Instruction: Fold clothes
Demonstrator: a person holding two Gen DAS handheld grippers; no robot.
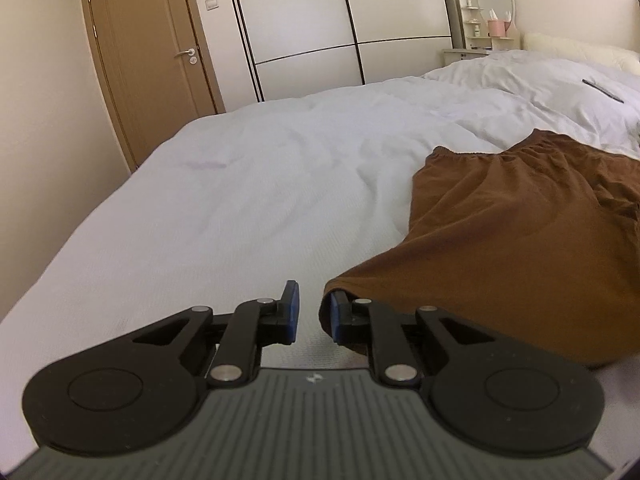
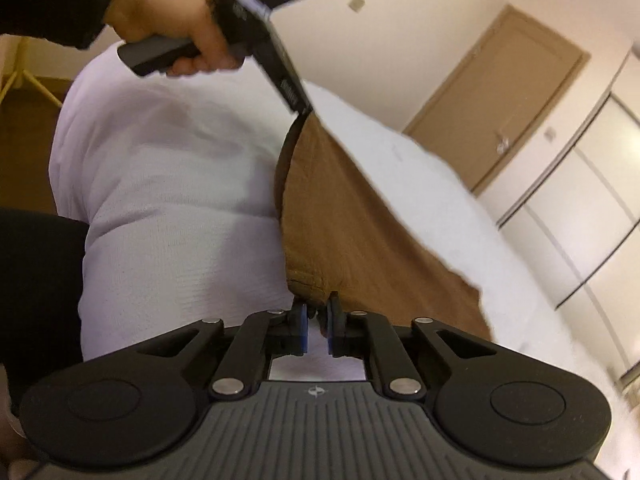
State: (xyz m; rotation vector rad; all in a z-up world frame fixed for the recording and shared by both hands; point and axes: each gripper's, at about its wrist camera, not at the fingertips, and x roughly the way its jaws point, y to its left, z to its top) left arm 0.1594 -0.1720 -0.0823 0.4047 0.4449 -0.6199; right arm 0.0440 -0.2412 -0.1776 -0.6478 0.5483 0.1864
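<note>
- I see the bed (image 1: 248, 184) under a white cover filling most of both views, with a brown door (image 1: 148, 60) and a white wardrobe (image 1: 344, 20) behind it.
- The brown garment (image 1: 520, 240) lies across the bed, its elastic waistband at the far end and its near edge lifted.
- My left hand-held gripper (image 1: 310, 312) stands narrow, one corner of that edge draped over its right finger; a hand (image 2: 176, 28) holds it.
- My right hand-held gripper (image 2: 316, 324) pinches the other hem corner, jaws narrow.
</note>
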